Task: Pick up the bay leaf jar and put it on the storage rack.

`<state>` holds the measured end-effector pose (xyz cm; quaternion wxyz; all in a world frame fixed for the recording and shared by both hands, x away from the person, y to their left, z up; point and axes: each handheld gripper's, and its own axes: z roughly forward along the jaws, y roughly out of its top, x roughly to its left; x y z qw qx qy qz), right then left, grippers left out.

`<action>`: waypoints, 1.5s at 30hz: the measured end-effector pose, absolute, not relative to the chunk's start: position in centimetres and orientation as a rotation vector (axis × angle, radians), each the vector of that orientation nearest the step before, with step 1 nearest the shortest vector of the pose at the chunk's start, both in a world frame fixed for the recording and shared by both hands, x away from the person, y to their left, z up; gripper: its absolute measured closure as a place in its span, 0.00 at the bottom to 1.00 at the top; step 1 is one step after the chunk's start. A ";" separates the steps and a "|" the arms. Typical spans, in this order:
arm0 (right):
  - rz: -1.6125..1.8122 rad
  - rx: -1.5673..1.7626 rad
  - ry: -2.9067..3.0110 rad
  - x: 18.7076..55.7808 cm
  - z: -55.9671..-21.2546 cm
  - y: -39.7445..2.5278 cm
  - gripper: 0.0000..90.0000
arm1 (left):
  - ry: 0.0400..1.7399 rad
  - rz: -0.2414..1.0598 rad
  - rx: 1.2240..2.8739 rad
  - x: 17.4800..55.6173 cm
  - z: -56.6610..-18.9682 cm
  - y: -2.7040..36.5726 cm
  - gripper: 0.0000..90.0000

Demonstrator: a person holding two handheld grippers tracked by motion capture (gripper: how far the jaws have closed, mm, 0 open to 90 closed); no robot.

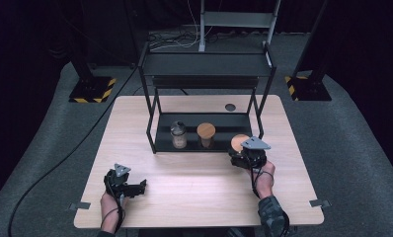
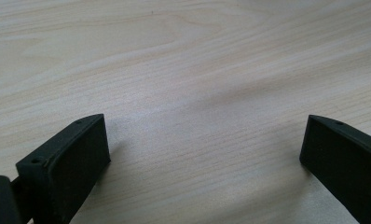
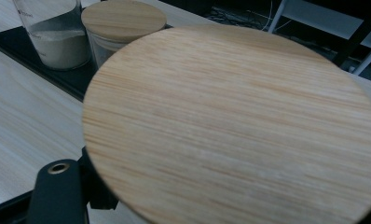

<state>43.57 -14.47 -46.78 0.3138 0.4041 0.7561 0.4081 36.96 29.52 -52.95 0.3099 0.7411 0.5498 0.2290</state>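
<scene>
Black jaws of the left gripper (image 1: 135, 188) stand wide apart over bare wooden table (image 2: 183, 70), holding nothing, low at the person's left. Further right, on the lower tier of the black shelf rack (image 1: 155, 133), a glass jar (image 1: 178, 135) with pale powder stands beside a wood-lidded jar (image 1: 206, 135). Rightmost, the right gripper (image 1: 240, 154) carries a third jar with a round bamboo lid (image 3: 235, 126) — it sits at the rack's front right edge, near the wood-lidded jar. The lid hides that gripper's jaws, so the grip is judged rather than seen: the jar probably sits clamped between them, just below the lid.

The step in hand looks like setting this jar on the lower tier, right of the others. To do it well, the person should keep the jar upright, clear the rack's front rail and right post, and lower it fully onto the tier — apart from its neighbour — before loosening the jaws.
</scene>
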 end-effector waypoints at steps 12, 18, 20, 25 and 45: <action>1.077 1.074 1.997 44.3 -46.9 -14.4 0.27 | 1.453 0.604 1.957 37.0 -52.9 29.5 0.01; 1.072 1.075 2.005 44.7 -47.1 -14.2 0.27 | 1.452 0.605 1.958 37.0 -52.9 29.5 0.01; 1.073 1.078 2.004 44.8 -47.1 -14.1 0.27 | 1.453 0.605 1.958 37.0 -52.9 29.5 0.01; 1.071 1.081 2.007 45.1 -47.2 -14.1 0.27 | 1.453 0.604 1.957 37.0 -52.9 29.5 0.01; 1.064 1.097 2.015 46.3 -47.5 -14.0 0.27 | 1.453 0.604 1.957 37.0 -52.9 29.5 0.01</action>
